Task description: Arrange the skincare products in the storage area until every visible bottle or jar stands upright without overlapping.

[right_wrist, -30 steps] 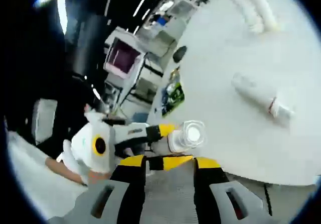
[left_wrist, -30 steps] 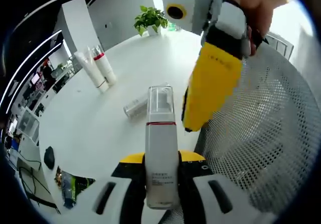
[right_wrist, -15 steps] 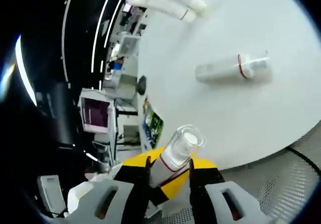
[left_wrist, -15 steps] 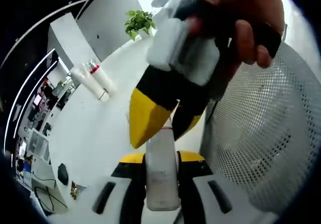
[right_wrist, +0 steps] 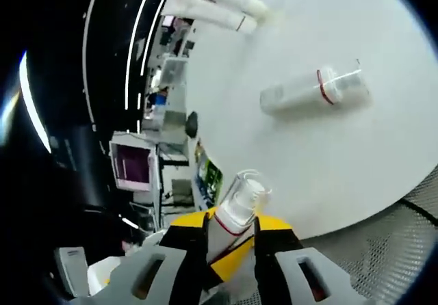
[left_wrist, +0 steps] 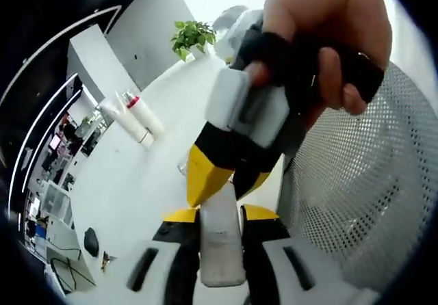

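My left gripper [left_wrist: 220, 240] is clamped on a white pump bottle [left_wrist: 221, 240], its body upright between my two jaws in the left gripper view. My right gripper [right_wrist: 231, 236] has come in over the same bottle: in the right gripper view the bottle's clear cap [right_wrist: 243, 190] and the red band below it stick out just past my right jaws, which are closed narrow against its neck. So both tools grip one bottle, the left low on the body, the right up near the cap. In the left gripper view my hand [left_wrist: 321, 42] around the right tool hides the bottle's top.

The held bottle is off the table, just past its near edge, beside the white mesh basket [left_wrist: 349, 202].

I count four products. One is the bottle I hold. One clear-capped bottle [right_wrist: 309, 91] with a red band lies on its side in the middle of the round white table [right_wrist: 328, 154], well apart from my jaws. Two white tubes [right_wrist: 213, 7] lie side by side, touching, close to the table's far edge; one has a red band.

A potted plant [left_wrist: 190, 33] stands at the table's far edge.
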`<state>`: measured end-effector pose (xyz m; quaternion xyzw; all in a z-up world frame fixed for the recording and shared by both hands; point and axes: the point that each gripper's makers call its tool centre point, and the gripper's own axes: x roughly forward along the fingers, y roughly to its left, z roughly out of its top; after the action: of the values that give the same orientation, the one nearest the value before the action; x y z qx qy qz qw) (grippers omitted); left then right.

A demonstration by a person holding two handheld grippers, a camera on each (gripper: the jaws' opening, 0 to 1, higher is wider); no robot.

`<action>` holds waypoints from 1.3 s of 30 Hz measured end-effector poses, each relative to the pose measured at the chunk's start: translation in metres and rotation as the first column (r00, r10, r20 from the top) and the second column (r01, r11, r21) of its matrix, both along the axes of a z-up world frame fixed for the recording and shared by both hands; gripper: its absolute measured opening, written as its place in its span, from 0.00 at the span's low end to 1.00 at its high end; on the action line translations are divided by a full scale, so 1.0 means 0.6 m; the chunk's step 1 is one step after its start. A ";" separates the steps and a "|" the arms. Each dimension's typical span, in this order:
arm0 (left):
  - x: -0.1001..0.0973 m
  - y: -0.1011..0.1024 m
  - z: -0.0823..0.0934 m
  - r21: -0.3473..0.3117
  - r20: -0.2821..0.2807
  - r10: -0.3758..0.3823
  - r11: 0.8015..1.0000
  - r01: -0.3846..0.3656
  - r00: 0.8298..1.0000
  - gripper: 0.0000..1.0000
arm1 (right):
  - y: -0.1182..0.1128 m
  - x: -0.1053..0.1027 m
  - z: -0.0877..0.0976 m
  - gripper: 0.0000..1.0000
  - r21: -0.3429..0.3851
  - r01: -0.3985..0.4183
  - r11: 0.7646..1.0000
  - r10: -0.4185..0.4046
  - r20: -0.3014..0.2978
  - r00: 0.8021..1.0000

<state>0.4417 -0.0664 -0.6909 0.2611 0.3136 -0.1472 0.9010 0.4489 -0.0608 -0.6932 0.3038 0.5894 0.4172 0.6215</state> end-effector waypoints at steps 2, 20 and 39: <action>0.004 -0.001 0.004 -0.020 0.020 0.013 1.000 -0.012 1.000 0.18 | -0.004 0.004 0.002 0.21 -0.005 -0.026 1.000 0.026 0.046 0.999; 0.007 -0.006 -0.003 -0.191 -0.001 0.087 0.978 -0.086 0.996 0.25 | -0.004 -0.002 0.054 0.18 -0.019 -0.460 0.888 0.374 0.610 0.698; -0.006 0.009 -0.024 -0.163 -0.083 0.136 0.975 -0.148 0.987 0.18 | 0.000 -0.018 0.063 0.25 0.090 -0.165 0.982 0.140 0.230 0.963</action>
<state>0.4380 -0.0608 -0.7050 0.1551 0.3499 -0.1177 0.9163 0.4381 -0.0606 -0.6557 0.2422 0.5142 0.5267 0.6321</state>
